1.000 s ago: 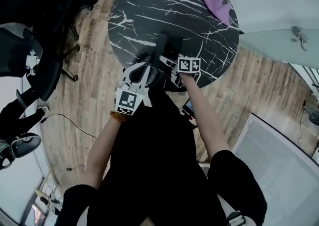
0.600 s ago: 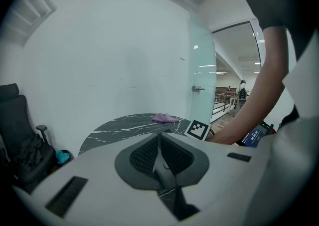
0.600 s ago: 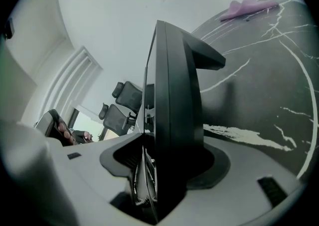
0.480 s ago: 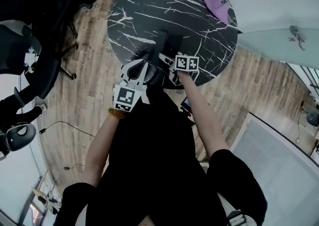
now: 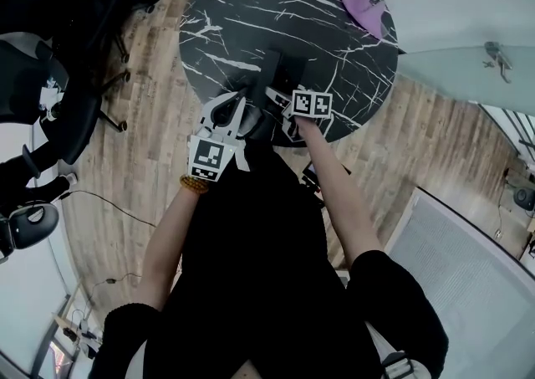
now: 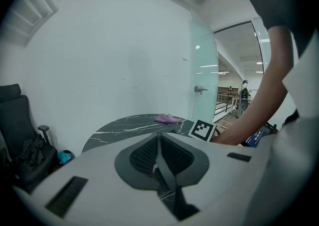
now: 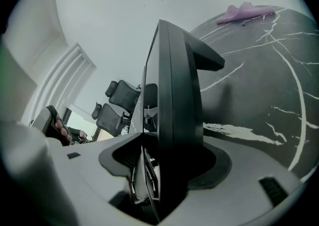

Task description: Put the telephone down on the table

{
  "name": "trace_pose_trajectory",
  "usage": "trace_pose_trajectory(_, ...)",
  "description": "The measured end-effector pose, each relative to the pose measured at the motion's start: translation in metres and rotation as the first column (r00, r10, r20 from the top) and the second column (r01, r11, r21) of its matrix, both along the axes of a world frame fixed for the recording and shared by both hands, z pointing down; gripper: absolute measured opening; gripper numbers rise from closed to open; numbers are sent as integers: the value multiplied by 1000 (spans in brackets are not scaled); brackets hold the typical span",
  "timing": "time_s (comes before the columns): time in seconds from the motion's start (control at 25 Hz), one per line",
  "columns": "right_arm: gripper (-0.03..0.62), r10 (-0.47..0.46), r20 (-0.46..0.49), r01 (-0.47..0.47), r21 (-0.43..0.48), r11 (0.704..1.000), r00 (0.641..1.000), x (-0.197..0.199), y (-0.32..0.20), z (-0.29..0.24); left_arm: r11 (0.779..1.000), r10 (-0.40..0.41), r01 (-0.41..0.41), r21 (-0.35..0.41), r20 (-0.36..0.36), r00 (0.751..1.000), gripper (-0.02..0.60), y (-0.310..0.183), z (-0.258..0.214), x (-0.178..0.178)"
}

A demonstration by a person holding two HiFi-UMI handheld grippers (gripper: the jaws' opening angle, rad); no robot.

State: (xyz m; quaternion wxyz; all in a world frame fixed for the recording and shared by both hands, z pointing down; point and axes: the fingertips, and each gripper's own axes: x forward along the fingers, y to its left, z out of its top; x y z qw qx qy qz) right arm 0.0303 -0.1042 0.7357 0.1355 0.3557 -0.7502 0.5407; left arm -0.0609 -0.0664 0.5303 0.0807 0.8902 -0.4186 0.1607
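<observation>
Two tongs meet at the round surface's 6 o'clock edge. The left tongs are pinched together, empty. The right tongs, just widening, loosely straddle one black telephone, on edge. One purple cloth lies at 1 o'clock.

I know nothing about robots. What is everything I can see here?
table: one, black marble with white veins, centre.
telephone: one, black, on edge between the jaws of the right gripper.
cloth: one, purple, table's far side.
office chairs: two, black, left of the table.
glass door: one, clear, at right.
floor: one, wood, around the table.
left gripper: one, white, jaws shut, empty.
right gripper: one, white, jaws just been opening, apart round the telephone.
</observation>
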Motion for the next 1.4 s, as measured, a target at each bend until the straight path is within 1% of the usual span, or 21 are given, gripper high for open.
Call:
trace_pose_trajectory(0.12, 256, -9, -1, 9, -15, 1000, 1000, 1, 1, 1, 1000, -1, 1, -2, 0, 1000, 29, 1, 1, 0)
trace_pose_trajectory(0.4, 267, -24, -5, 23, -18, 1000, 1000, 6, 2, 3, 1000, -1, 1, 0, -2, 1000, 29, 1, 1, 2)
trace_pose_trajectory(0.6, 275, -12, -44, 12, -8, 1000, 999, 8, 3, 4, 1000, -3, 3, -3, -1, 1000, 29, 0, 2, 4)
trace_pose_trajectory(0.84, 282, 3, -51, -4, -35, 999, 999, 11, 5, 6, 1000, 3, -3, -1, -2, 1000, 29, -1, 3, 10)
trace_pose_trajectory(1.08, 285, 17, -107, -23, -53, 998, 994, 12, 6, 5, 1000, 15, -15, 1, 3, 1000, 29, 0, 2, 17)
trace_pose_trajectory(1.4, 292, 15, -134, -27, -88, 996, 991, 15, 7, 5, 1000, 12, -12, 0, 6, 1000, 29, -2, 2, 21)
